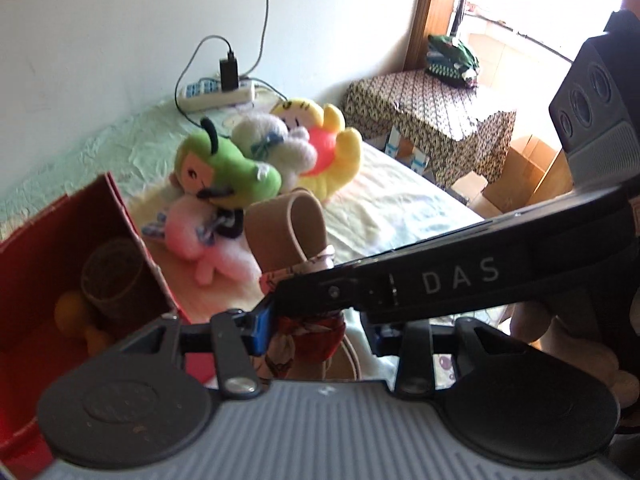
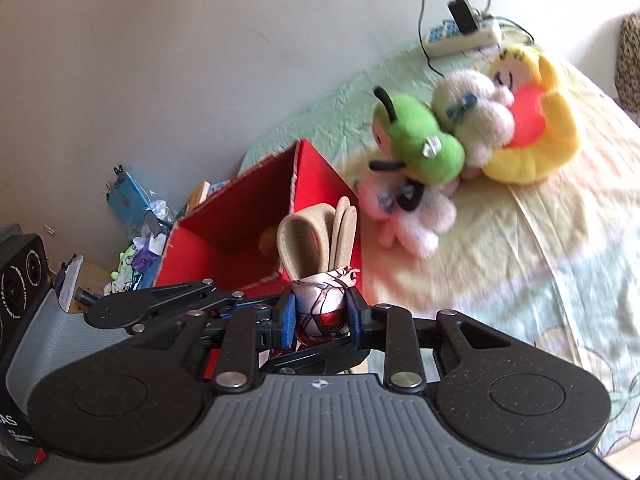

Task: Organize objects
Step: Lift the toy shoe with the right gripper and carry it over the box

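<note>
A beige looped strap (image 1: 296, 232) (image 2: 304, 240) sticks up out of a red-and-white patterned cloth wrap (image 2: 320, 308) (image 1: 316, 330). My right gripper (image 2: 322, 316) is shut on that bundle, with its blue pads pressed on both sides of the cloth. My left gripper (image 1: 312, 330) grips the bundle lower down. One of its blue pads (image 1: 262, 328) touches the cloth, while its other finger is hidden behind the right gripper's black finger (image 1: 340, 292). The bundle hangs above the bed beside an open red box (image 1: 132, 216) (image 2: 320, 184).
The red box holds a brown cup (image 1: 112, 276) and an orange thing (image 1: 70, 312). Green (image 1: 232, 172), pink (image 1: 208, 236), white (image 1: 272, 144) and yellow (image 1: 340, 156) plush toys lie piled on the bed. Behind them is a power strip (image 1: 216, 94). A cloth-covered side table (image 1: 432, 108) stands right; floor clutter (image 2: 136, 216) lies left.
</note>
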`<state>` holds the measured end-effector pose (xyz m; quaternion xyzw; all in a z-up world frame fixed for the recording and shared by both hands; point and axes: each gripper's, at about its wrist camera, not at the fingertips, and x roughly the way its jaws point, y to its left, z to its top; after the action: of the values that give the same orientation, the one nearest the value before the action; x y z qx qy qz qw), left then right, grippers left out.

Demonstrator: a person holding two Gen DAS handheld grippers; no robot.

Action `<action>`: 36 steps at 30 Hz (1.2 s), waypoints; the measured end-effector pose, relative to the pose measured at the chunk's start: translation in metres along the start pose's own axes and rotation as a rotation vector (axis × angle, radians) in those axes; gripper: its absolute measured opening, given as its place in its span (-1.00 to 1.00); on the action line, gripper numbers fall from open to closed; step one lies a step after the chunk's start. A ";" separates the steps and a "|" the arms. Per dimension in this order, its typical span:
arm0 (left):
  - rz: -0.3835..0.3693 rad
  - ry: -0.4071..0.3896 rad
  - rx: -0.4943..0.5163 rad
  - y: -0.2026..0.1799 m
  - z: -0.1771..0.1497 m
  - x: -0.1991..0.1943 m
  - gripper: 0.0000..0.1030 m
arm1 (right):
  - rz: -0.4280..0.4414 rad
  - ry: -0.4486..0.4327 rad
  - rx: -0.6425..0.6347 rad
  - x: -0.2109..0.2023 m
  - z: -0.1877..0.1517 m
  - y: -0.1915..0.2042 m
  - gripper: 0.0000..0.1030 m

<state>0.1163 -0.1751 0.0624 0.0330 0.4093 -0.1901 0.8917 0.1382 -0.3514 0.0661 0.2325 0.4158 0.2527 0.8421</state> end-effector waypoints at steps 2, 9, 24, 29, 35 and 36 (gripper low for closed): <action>0.010 -0.022 -0.004 0.005 0.004 -0.005 -0.25 | 0.003 -0.015 -0.026 0.006 0.004 0.014 -0.45; 0.076 -0.092 -0.032 0.035 0.020 -0.024 -0.25 | 0.047 -0.049 -0.124 0.018 0.031 0.050 -0.45; 0.241 -0.135 -0.118 0.122 0.022 -0.058 -0.24 | 0.126 -0.022 -0.262 0.093 0.061 0.127 -0.45; 0.256 -0.102 -0.144 0.147 0.012 -0.053 -0.24 | 0.121 0.016 -0.257 0.120 0.059 0.134 -0.45; 0.235 -0.048 -0.196 0.179 0.002 -0.039 -0.24 | 0.097 0.082 -0.253 0.151 0.057 0.139 -0.45; 0.232 -0.038 -0.204 0.184 -0.001 -0.036 -0.24 | 0.093 0.096 -0.253 0.156 0.056 0.139 -0.45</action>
<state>0.1618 0.0064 0.0711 -0.0144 0.4030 -0.0438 0.9140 0.2344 -0.1587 0.0892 0.1310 0.4091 0.3528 0.8312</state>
